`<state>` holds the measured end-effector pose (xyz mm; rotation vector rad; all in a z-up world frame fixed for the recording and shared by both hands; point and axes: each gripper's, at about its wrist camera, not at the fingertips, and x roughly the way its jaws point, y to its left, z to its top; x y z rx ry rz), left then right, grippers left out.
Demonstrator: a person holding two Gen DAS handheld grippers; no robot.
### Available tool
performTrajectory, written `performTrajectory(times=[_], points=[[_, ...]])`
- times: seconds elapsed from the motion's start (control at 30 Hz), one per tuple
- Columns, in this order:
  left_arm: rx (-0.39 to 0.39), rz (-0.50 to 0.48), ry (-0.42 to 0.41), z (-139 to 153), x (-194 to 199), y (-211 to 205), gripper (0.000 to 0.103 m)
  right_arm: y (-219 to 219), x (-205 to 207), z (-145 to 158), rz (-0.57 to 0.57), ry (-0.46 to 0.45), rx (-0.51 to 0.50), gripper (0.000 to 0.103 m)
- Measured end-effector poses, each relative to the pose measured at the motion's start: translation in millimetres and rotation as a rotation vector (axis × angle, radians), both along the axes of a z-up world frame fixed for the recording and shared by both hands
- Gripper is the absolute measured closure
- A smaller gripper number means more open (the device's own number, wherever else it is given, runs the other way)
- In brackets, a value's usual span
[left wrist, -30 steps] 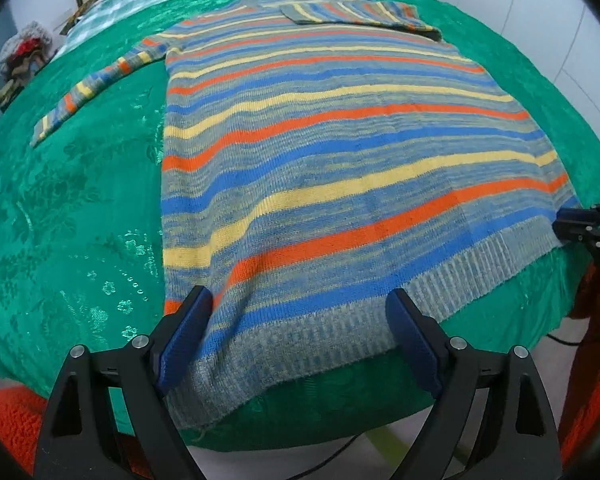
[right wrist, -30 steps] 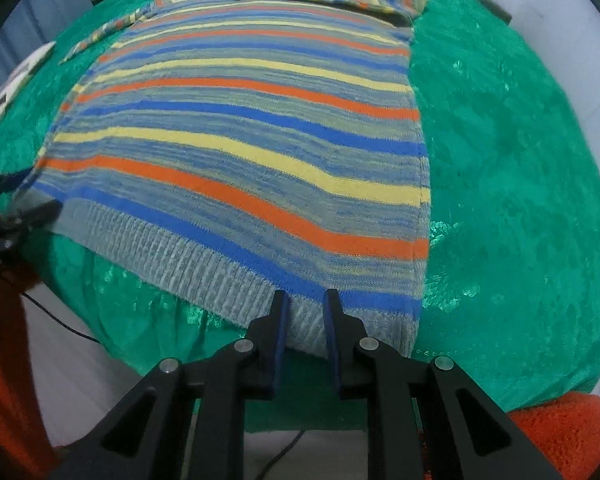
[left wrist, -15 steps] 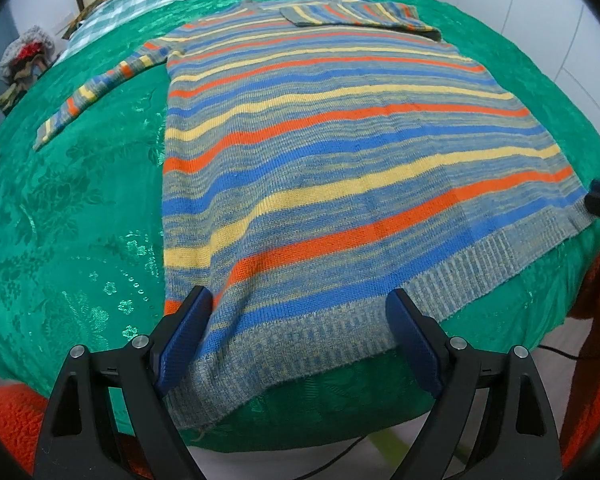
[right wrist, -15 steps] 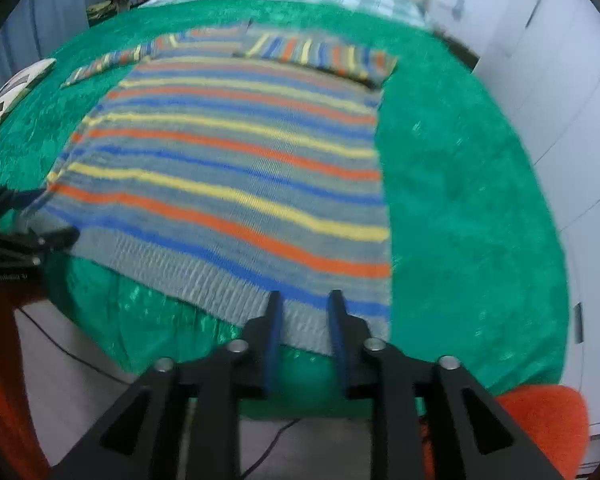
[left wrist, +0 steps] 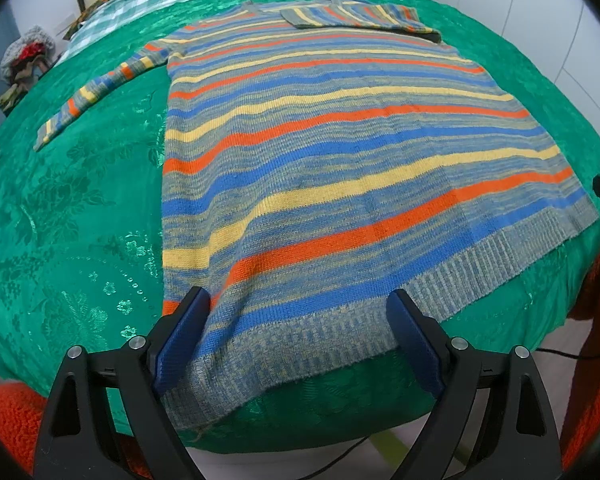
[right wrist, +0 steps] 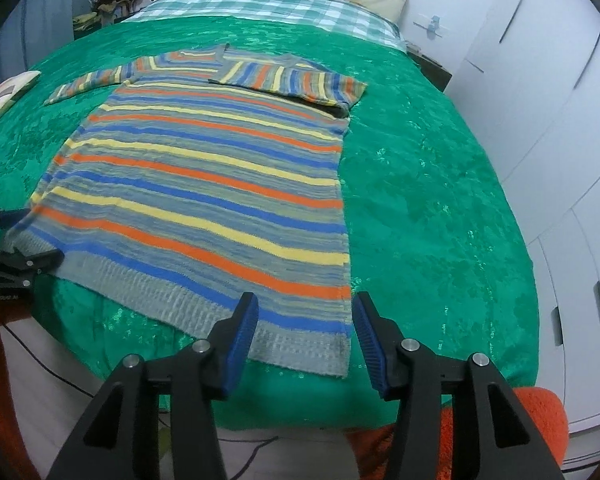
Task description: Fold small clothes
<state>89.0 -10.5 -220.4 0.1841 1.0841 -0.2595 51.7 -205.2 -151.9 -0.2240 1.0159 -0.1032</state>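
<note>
A striped knit sweater (left wrist: 340, 152) lies flat on the green bedspread (left wrist: 72, 208), hem toward me. Its right sleeve (right wrist: 292, 80) is folded across the chest; its left sleeve (left wrist: 96, 92) stretches out to the side. My left gripper (left wrist: 298, 320) is open, its fingers straddling the left part of the ribbed hem. My right gripper (right wrist: 304, 324) is open and empty over the hem's right corner (right wrist: 332, 360). The sweater also fills the right wrist view (right wrist: 204, 184). The left gripper shows at that view's left edge (right wrist: 16, 264).
The bedspread (right wrist: 428, 200) hangs over the bed's near edge. A checked sheet and pillow (right wrist: 284, 4) lie at the head. White wardrobe doors (right wrist: 548, 120) stand on the right. A patterned cushion (right wrist: 4, 96) and a pile of clothes (left wrist: 24, 52) are on the left. Orange fabric (right wrist: 540, 424) sits below.
My right gripper has let go of the hem corner, opened and pulled back and up. The left gripper has stayed open in place.
</note>
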Motion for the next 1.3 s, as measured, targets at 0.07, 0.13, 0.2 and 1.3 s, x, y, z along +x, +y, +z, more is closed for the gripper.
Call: performTrajectory(times=[0.07,0.13,0.2,1.3], points=[[-0.001,0.000,-0.001,0,0,0,0.011,-2,0,0,-0.004,-0.002,-0.002,0.054],[-0.001,0.001,-0.001,0,0,0,0.011,-3,0,0,-0.010,-0.004,-0.005,0.054],[-0.001,0.001,-0.001,0,0,0,0.011,-4,1,-1,-0.014,-0.003,-0.008,0.054],[-0.420,0.725,0.016,32,216,300,0.010,-3,17,-12,0.014,-0.029,0.052,0.054]])
